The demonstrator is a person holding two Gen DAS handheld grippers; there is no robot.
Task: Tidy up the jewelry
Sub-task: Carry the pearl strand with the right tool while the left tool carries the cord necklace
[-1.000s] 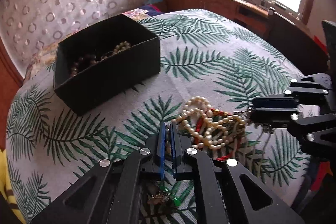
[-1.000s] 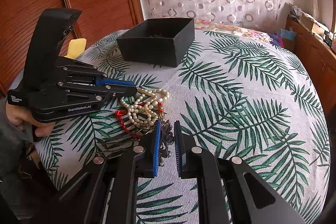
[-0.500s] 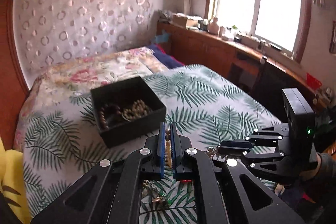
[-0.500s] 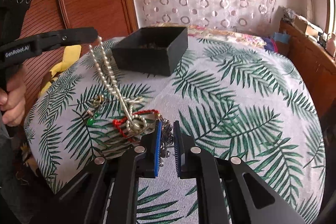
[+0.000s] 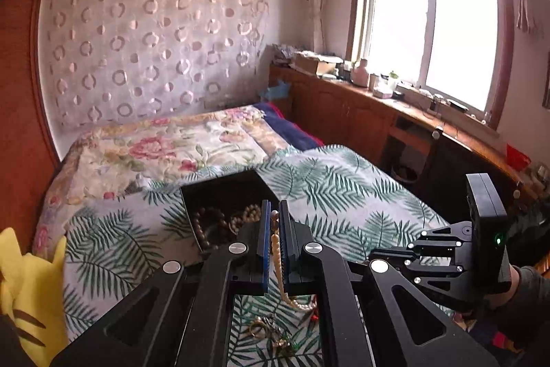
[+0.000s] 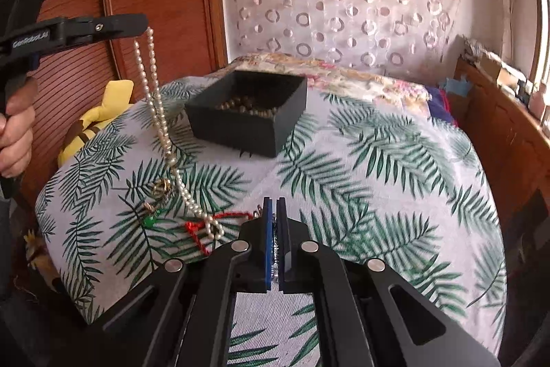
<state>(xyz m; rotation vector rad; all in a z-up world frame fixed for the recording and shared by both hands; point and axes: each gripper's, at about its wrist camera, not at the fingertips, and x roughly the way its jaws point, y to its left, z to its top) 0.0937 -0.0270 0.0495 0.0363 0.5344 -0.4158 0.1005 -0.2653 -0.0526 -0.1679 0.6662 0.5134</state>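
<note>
Left gripper (image 6: 142,21) raised high at left of the right-wrist view, fingers clenched on a pearl necklace (image 6: 161,122); in its own view the strand runs down between the blue pads. The necklace hangs as a doubled strand, long axis near vertical and slanting down to the right, its lower loop touching the leaf-print bedspread (image 6: 361,160) beside a red cord (image 6: 197,229). Small gold pieces with a green bead (image 6: 154,208) lie just left of the strand's foot. The black box (image 6: 247,112) sits farther up the bed, beyond and to the right of the hanging strand, open-topped, with dark and pale beads inside. My reading: the coming move turns on carrying the strand up and away toward that box; the left gripper is the nearer one and already above rim height, though the tail drags on the cloth and may snag the red cord. Right gripper (image 6: 274,236) low near the bed, fingers nearly closed on a thin glittery chain (image 6: 274,250) seen in the gap between them. Pearls small, smooth, off-white, some oval; strand limp, will swing. Box matte, square, stiff-walled. Bedspread a woven cloth, soft and rounded over the mattress. A yellow plush toy (image 6: 99,116) sits at the left edge.
</note>
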